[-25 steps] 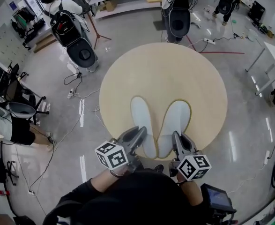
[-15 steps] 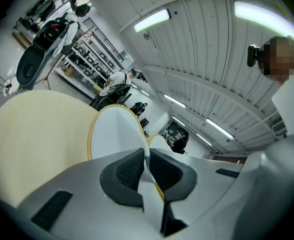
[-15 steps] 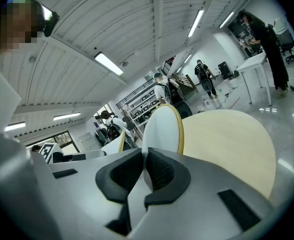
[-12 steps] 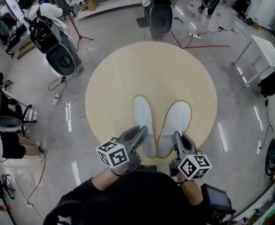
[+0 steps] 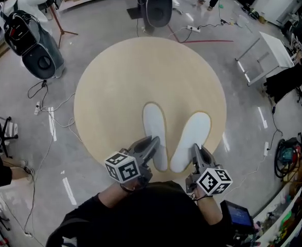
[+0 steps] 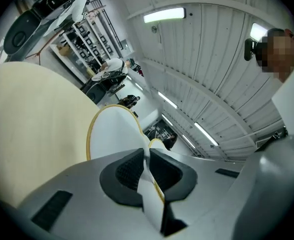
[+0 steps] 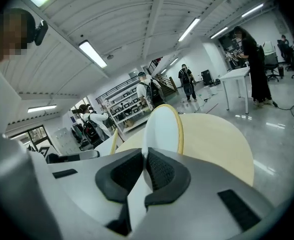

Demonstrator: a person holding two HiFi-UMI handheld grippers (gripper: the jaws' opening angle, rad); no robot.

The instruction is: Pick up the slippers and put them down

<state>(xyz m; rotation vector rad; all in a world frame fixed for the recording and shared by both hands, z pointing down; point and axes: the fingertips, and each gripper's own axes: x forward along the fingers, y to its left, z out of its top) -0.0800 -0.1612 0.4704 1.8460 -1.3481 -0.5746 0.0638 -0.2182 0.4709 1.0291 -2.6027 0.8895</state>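
Two white slippers with yellow rims are over the near part of the round beige table [image 5: 130, 76]. My left gripper [image 5: 153, 142] is shut on the heel of the left slipper [image 5: 154, 127]. My right gripper [image 5: 196, 151] is shut on the heel of the right slipper [image 5: 192, 133]. In the left gripper view the dark pads [image 6: 129, 170] pinch the thin heel edge, and the left slipper [image 6: 111, 131] stretches ahead over the table [image 6: 31, 119]. In the right gripper view the right slipper [image 7: 163, 126] rises from the shut jaws at the gripper [image 7: 144, 171], above the table [image 7: 217, 139].
Grey floor surrounds the table, with cables at the left [image 5: 48, 117]. Dark round machines stand at the back left [image 5: 35, 60] and the back [image 5: 158, 6]. A white table [image 5: 266, 50] is at the right. People stand at the far edge of the room.
Both grippers, still shut on the slippers, have carried them to the right across the table and a little lower. The head view has swung, so the table sits further left.
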